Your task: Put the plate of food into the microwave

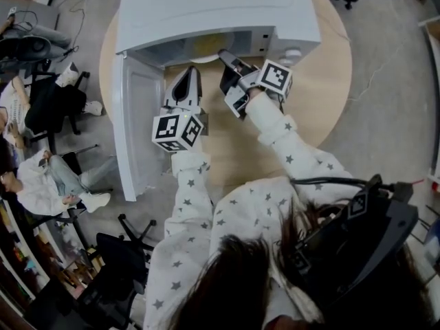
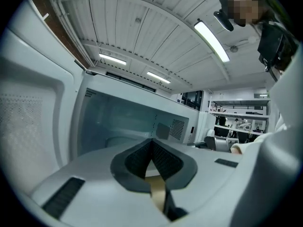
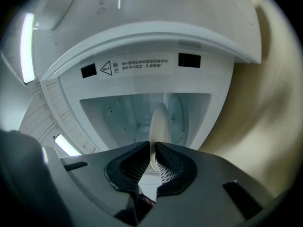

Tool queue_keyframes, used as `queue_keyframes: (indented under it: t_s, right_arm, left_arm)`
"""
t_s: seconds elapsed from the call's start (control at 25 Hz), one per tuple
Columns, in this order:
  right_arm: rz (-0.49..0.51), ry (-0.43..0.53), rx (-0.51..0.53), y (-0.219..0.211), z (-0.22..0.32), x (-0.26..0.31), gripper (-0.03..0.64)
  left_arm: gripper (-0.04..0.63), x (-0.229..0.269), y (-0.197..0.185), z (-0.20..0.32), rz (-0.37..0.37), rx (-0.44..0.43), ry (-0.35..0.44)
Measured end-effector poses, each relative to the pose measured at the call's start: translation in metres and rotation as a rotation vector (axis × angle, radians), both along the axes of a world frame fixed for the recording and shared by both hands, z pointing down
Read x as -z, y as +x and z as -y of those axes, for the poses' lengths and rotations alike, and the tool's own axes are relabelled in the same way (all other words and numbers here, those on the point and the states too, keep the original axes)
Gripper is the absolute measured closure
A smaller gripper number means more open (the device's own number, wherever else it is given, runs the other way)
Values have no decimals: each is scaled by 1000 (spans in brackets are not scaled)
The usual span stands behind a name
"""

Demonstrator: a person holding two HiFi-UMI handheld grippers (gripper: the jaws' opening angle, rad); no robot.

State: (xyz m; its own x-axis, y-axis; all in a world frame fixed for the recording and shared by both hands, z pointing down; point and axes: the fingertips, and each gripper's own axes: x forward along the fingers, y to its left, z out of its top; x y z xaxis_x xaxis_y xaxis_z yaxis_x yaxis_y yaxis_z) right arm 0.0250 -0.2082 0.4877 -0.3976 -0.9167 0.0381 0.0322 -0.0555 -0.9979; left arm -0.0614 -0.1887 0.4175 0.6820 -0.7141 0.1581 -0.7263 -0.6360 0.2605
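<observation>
A white microwave (image 1: 213,9) stands on the round wooden table (image 1: 323,67), its door (image 1: 137,122) swung open to the left. My right gripper (image 1: 225,55) reaches into the opening. In the right gripper view it (image 3: 154,148) is shut on the rim of a white plate (image 3: 159,122), seen edge-on inside the cavity (image 3: 118,112). No food shows on the plate from this angle. My left gripper (image 1: 187,74) hovers just in front of the opening beside the door. In the left gripper view its jaws (image 2: 152,143) are shut with nothing between them, pointing at the cavity (image 2: 123,122).
The microwave's control panel with knobs (image 1: 292,55) is to the right of the opening. A person in white (image 1: 48,177) sits on the floor-level left, with chairs (image 1: 124,253) and bags nearby. The table's edge curves round at right.
</observation>
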Motion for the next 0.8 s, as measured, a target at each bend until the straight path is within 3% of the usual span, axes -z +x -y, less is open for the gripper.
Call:
queue_keyframes:
  t_s: [0.48,0.8]
  right_arm:
    - [-35,32,-42,5,3,6,597]
    - [-90,-3,-72,13,1,3,597]
  left_arm:
    - [594,-5,8,8,9,-27,-19]
    - [594,-7,18,9,19,-51,-30]
